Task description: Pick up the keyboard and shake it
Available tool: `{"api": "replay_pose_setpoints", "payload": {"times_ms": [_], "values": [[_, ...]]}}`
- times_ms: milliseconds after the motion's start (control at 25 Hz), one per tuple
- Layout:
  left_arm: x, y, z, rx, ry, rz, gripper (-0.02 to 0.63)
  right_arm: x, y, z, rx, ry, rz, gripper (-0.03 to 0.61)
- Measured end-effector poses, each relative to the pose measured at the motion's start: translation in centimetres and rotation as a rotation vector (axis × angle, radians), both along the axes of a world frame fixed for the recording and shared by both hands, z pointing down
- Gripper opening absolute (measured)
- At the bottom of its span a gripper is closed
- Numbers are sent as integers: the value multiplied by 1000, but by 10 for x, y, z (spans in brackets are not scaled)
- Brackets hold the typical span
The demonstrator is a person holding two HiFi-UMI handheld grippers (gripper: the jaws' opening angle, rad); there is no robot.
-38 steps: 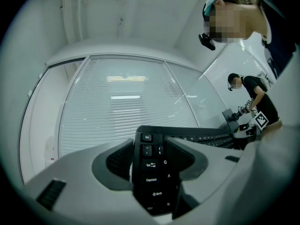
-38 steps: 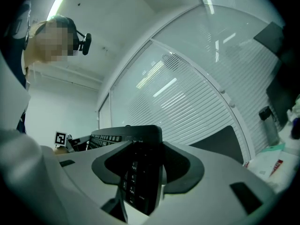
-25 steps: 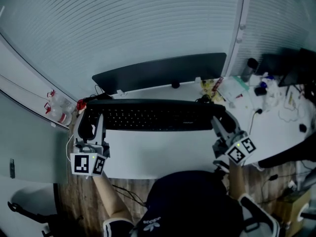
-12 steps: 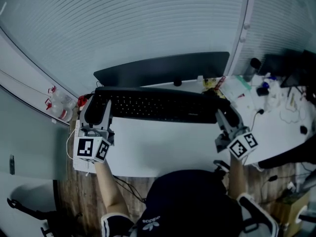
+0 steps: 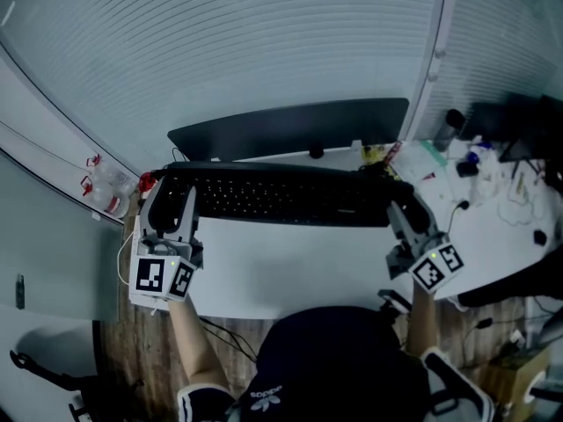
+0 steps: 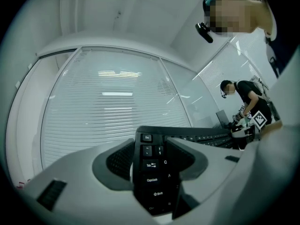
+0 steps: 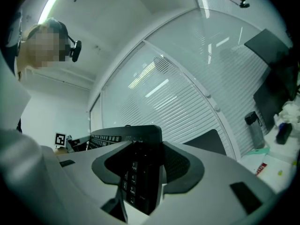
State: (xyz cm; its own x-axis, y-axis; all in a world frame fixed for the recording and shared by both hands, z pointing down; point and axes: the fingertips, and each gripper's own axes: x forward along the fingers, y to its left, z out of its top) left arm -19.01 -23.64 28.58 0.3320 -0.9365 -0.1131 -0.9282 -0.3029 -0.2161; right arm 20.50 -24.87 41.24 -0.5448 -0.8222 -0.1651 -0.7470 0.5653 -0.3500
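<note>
My left claw [image 5: 172, 202] is pinching the left end of the keyboard [image 5: 281, 199]. In the left gripper view the left claw [image 6: 151, 159] has its jaws pressed onto the end by the Esc, Tab and Caps Lock keys, and the keyboard [image 6: 151, 179] stands on edge between them. My right claw [image 5: 403, 207] grips the opposite end. In the right gripper view the right claw [image 7: 140, 165] is clamped over the number-pad end of the keyboard [image 7: 133, 182], and the rest of the board runs off to the left.

From the head view the keyboard spans from one claw to the other, over the back part of the white surface [image 5: 290, 266] and just in front of the dark monitor [image 5: 290, 128]. I cannot tell from here whether it touches the surface.

Two clear bottles [image 5: 101, 190] with red caps lie on the ledge to the left; I cannot make out what is in them. At the right end of the surface there is a dark bottle [image 5: 449, 123] among small clutter and cables. A slatted glass wall [image 5: 220, 51] stands behind everything. Far off in the left gripper view, another person [image 6: 244, 97] stands at a desk.
</note>
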Motion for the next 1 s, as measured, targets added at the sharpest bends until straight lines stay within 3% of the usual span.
{"api": "replay_pose_setpoints", "payload": {"times_ms": [520, 720, 1000], "values": [[1, -15, 4, 6, 21, -12, 204, 5, -12, 4, -23, -48, 17, 189], [6, 1, 3, -6, 33, -3, 204, 13, 4, 1, -28, -62, 10, 189], [2, -12, 14, -22, 73, -4, 202, 14, -2, -17, 18, -49, 31, 186]]}}
